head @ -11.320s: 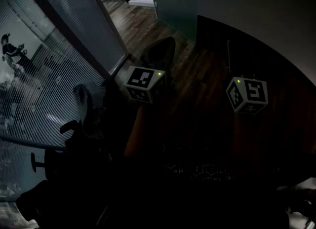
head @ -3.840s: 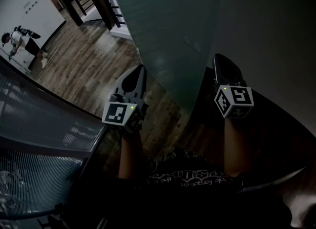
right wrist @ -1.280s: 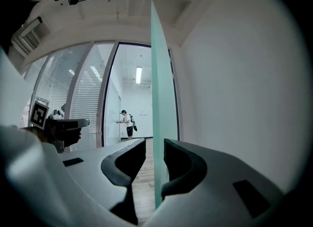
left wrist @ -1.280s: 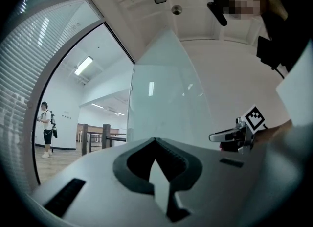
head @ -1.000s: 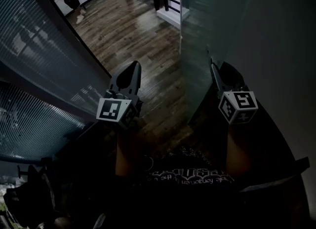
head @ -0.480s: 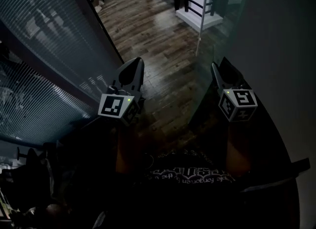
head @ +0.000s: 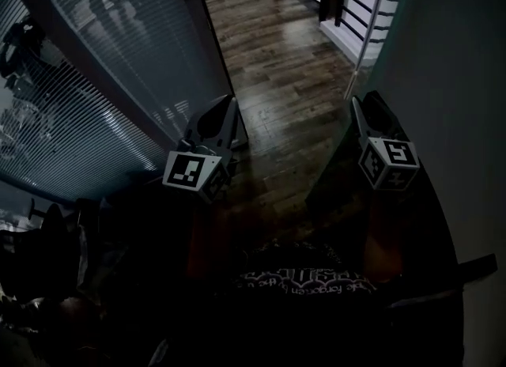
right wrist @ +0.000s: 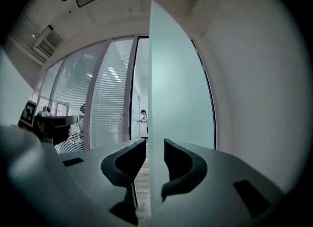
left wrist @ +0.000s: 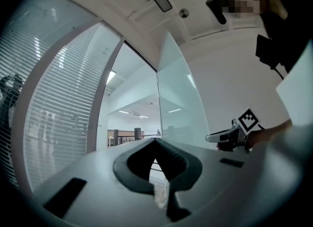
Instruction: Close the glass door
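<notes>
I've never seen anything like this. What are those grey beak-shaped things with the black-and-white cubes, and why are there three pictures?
There is no robot here: a person holds a two-jaw gripper in each hand. Each patterned cube is part of its gripper. The dark picture comes from a camera on the person's head, looking down at both grippers over a wooden floor, with a glass wall with blinds at the left. The other two pictures come from cameras riding on the grippers, looking along their jaws. The left gripper is shut and holds nothing. The right gripper has the edge of the frosted glass door between its jaws, which appear closed on it.
</notes>
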Motion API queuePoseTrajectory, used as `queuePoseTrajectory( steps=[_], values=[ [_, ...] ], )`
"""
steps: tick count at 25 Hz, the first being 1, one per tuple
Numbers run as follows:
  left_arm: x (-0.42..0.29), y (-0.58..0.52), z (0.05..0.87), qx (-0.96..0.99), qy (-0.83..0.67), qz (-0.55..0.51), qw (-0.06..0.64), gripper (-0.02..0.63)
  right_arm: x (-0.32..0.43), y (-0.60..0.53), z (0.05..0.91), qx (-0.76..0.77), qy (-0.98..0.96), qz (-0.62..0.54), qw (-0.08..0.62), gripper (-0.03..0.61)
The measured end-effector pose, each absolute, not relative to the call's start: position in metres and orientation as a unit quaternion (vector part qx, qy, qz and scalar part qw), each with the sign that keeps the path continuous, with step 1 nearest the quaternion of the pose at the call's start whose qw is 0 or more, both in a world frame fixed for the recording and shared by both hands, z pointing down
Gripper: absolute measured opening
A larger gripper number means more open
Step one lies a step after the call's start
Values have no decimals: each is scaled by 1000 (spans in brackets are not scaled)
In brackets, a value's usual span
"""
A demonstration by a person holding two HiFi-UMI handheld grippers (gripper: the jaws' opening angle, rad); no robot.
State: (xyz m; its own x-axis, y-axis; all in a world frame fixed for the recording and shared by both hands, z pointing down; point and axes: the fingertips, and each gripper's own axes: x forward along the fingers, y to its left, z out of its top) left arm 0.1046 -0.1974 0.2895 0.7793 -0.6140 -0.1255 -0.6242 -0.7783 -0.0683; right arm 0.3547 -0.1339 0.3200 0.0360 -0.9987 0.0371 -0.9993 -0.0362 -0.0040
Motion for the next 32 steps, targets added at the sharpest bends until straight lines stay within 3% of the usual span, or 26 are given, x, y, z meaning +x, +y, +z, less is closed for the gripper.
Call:
queuePoseTrajectory(
  steps=[14,32],
  values=[
    [13,-219,298,-915,398,47,54,2,289,-209,325,682,-731,15,15,106],
    [-55,-291,298,-874,480,48,55,2,225,-317,329,632,-775,-4,19,106]
  ],
)
